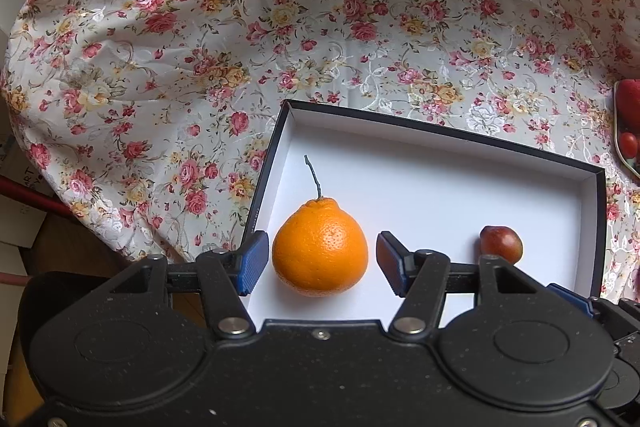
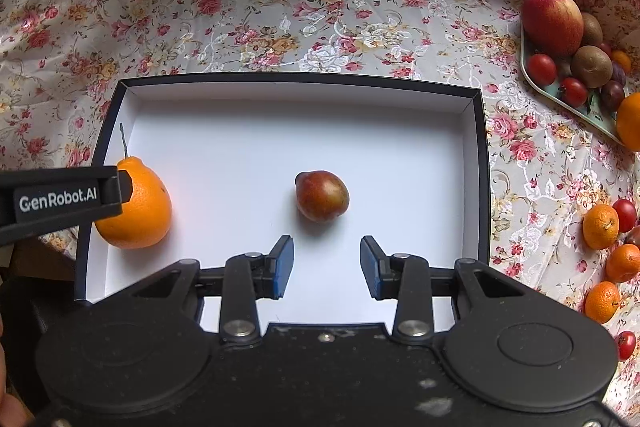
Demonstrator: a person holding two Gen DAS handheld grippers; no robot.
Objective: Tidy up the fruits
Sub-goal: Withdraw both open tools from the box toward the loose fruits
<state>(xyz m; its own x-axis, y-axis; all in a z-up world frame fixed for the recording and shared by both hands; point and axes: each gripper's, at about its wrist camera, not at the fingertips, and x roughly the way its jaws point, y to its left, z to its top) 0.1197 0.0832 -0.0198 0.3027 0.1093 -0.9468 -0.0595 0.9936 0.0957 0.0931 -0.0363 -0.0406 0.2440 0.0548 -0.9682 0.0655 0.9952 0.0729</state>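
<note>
We see a floral tablecloth (image 2: 280, 7) spread over the whole work surface, creased in places, and on it a shallow box (image 2: 478, 155) with dark outer walls and a white inside, open at the top. Off to the right, at the cloth's edge, a pale green tray (image 2: 560, 99) carries an apple (image 2: 554, 23), two kiwis (image 2: 591, 66), cherry tomatoes (image 2: 542, 69) and some darker small fruit that we cannot name for sure. Inside the box, near its left wall, a large orange (image 1: 320, 247) with a knobbed top and a thin stem sits upright on the white floor. Our left gripper (image 1: 318, 263) has its blue pads spread wide to either side of that orange; both look clear of the peel, with a narrower gap on the left. Our right gripper (image 2: 326, 265) is likewise parted and empty, hovering above the near part of the box floor. Just beyond its fingertips, about mid-floor, lies a small reddish-brown fruit (image 2: 322, 197), pointed at one end and well apart from the orange. From the right wrist view the side of the left gripper, marked GenRobot.AI, crosses in front of the orange. On the cloth to the right of the box, three small mandarins (image 2: 600, 227) lie loose, with a few more cherry tomatoes near them.
</note>
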